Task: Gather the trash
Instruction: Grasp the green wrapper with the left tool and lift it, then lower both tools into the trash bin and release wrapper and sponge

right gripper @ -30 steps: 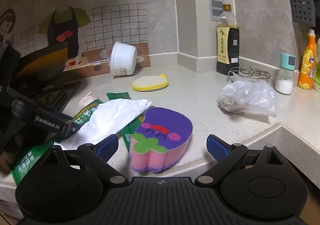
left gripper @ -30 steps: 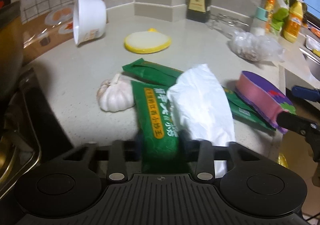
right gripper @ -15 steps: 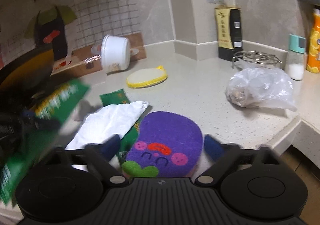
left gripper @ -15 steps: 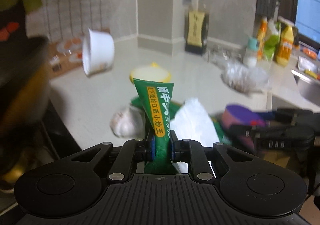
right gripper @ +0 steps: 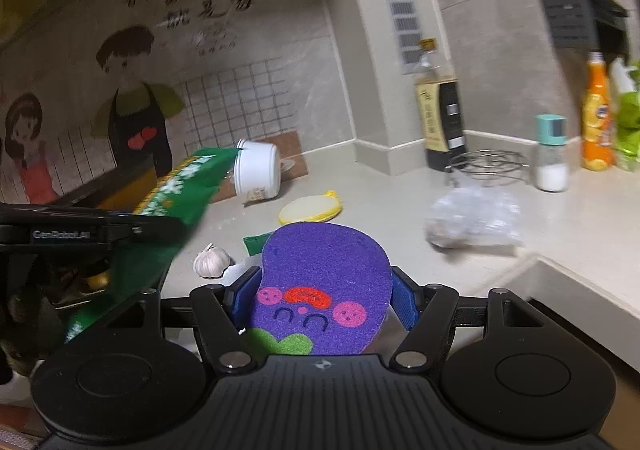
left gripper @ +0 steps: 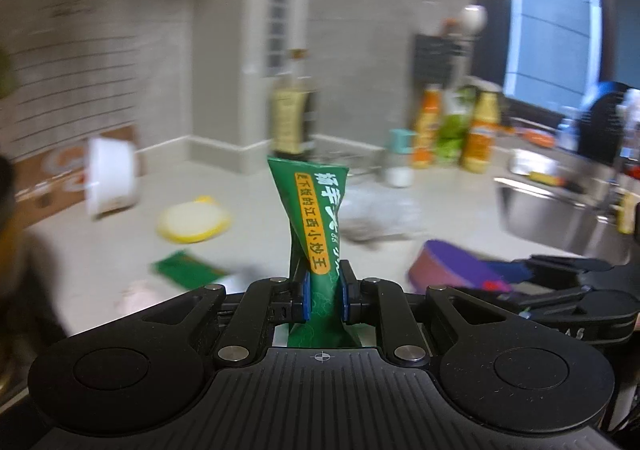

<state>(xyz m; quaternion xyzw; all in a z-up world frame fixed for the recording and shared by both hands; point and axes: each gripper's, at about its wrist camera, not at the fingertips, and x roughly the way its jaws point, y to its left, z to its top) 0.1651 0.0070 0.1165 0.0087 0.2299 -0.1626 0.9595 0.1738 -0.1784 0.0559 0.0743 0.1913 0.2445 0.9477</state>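
Note:
My left gripper (left gripper: 323, 296) is shut on a green snack wrapper (left gripper: 316, 218), which stands twisted upright between the blue pads, lifted off the counter. In the right wrist view the same wrapper (right gripper: 180, 194) hangs at the left from the left gripper (right gripper: 120, 230). My right gripper (right gripper: 324, 298) is shut on a purple cartoon-face sponge (right gripper: 324, 270), raised above the counter edge. A second green wrapper (right gripper: 256, 242) lies on the counter behind the sponge, with a corner of white plastic beside it.
A garlic bulb (right gripper: 212, 260), a yellow round pad (right gripper: 310, 206) and a tipped white cup (right gripper: 258, 174) lie on the counter. A clear bag (right gripper: 472, 222), a wire trivet, a sauce bottle (right gripper: 440, 122) and other bottles stand to the right. A steel sink (left gripper: 560, 210) is far right.
The left gripper closed on the green wrapper and lifted it off the counter. The right gripper closed on the purple sponge and raised it. Both views now look higher.

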